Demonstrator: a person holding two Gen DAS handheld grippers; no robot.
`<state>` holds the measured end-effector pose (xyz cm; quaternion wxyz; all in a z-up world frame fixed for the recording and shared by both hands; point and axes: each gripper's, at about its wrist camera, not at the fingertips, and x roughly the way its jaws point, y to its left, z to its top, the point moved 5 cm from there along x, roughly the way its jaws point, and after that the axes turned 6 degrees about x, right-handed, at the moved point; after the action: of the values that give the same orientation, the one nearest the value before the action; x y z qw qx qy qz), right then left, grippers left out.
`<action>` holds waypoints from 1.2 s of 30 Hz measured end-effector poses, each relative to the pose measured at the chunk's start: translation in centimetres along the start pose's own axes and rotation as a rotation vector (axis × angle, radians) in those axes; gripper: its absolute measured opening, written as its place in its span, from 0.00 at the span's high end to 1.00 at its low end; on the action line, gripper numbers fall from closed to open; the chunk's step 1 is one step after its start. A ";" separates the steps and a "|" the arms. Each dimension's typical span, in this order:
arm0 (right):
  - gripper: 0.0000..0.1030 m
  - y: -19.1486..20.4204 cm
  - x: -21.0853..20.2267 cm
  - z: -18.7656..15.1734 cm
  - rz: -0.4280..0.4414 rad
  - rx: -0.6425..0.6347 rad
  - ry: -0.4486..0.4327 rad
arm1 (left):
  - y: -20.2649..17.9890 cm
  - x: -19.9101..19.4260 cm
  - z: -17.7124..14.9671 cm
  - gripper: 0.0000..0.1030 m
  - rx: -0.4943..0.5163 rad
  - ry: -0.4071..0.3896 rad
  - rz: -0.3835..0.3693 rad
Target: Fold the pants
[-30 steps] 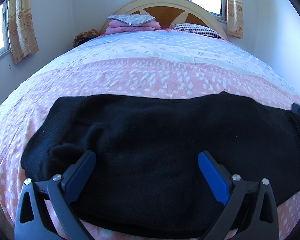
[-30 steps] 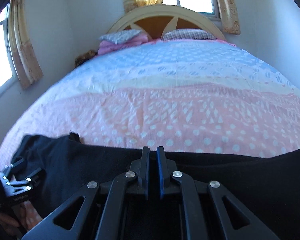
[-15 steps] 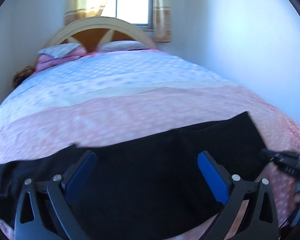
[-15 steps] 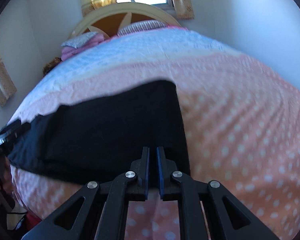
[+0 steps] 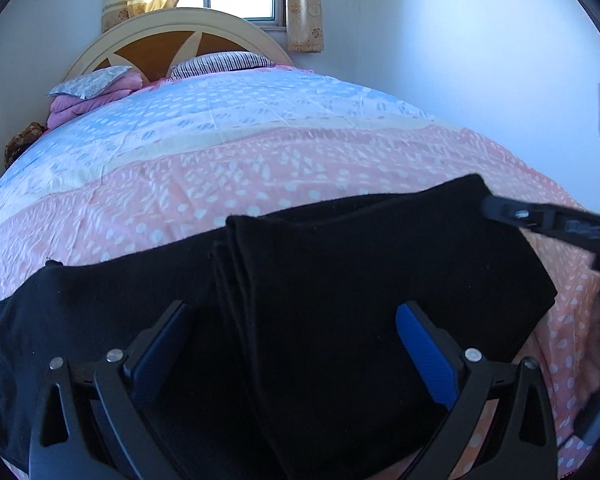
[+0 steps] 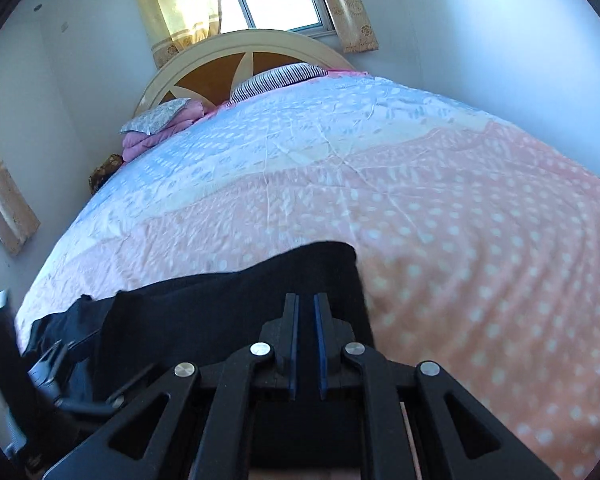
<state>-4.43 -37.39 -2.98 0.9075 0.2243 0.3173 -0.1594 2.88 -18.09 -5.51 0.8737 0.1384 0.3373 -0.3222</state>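
The black pants (image 5: 340,280) lie across the near edge of the bed, with one end folded over onto the rest so a doubled layer sits on the right. My left gripper (image 5: 292,344) is open and empty, hovering over the pants near the fold edge. My right gripper (image 6: 305,312) has its jaws nearly together with a thin gap, over the right end of the pants (image 6: 228,312); I cannot see cloth between the fingers. The right gripper also shows at the right edge of the left wrist view (image 5: 540,218).
The bed has a pink and blue dotted cover (image 5: 260,152), a curved headboard (image 5: 172,36), a striped pillow (image 5: 220,62) and folded pink bedding (image 5: 92,96). A white wall (image 5: 460,40) runs close along the bed's right side.
The pants' end has been folded over onto the rest, making a doubled layer. Both cameras swung right then back; the right gripper stayed nearly shut, the left stayed open.
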 end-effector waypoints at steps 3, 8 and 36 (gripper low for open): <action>0.92 -0.2 2.5 -0.5 0.008 0.018 -0.012 | -0.2 0.2 -0.1 0.00 -0.001 0.015 0.005; 0.92 -0.5 2.2 -0.6 0.050 0.012 -0.057 | -0.1 0.1 0.0 0.00 -0.003 0.007 0.006; 0.92 5.4 0.7 -3.3 0.095 -0.211 -0.100 | 27.4 -13.7 -16.8 0.00 -0.894 -0.093 0.346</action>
<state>-3.22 -31.27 -4.07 0.9474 0.1339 0.2755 -0.0931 4.75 16.74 -7.88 0.9025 -0.2114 0.3752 -0.0012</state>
